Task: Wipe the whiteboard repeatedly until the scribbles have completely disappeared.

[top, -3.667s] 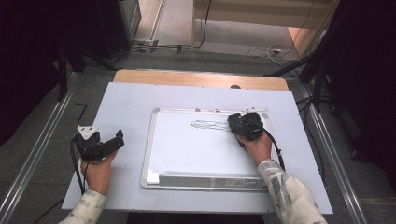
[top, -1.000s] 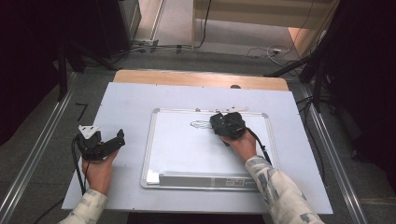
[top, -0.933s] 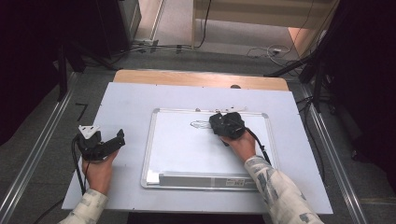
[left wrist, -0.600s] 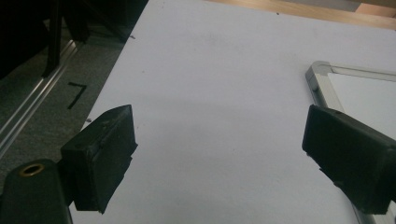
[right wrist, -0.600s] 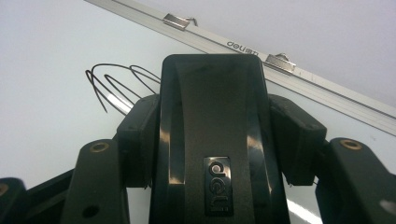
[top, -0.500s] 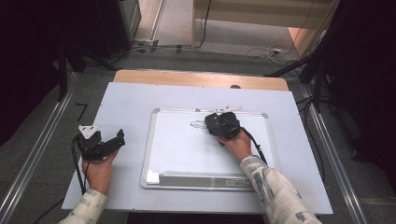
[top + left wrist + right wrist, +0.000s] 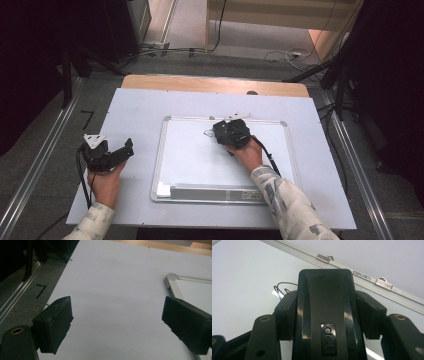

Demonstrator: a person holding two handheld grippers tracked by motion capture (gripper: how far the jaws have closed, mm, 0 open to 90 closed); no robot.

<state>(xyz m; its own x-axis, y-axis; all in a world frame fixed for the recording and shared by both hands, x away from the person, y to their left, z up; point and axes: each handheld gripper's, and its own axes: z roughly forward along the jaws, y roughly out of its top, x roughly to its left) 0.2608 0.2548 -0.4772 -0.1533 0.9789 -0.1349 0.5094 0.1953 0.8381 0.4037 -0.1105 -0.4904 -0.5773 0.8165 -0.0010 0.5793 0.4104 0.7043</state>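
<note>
Right tongs (image 7: 325,315) clamp black eraser (image 7: 325,305) on whiteboard (image 7: 200,160).

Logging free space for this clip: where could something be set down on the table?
Bare mat between the left gripper and whiteboard, and the board's near half. Crowded at the far edge, where the right gripper clamps the eraser.

Grey floor (image 7: 45,165), metal rail (image 7: 35,172), cables (image 7: 280,54) beyond wooden table edge (image 7: 215,84).

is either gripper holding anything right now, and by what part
The right gripper clamps a black whiteboard eraser across its two long sides. The left gripper is open and holds nothing.
</note>
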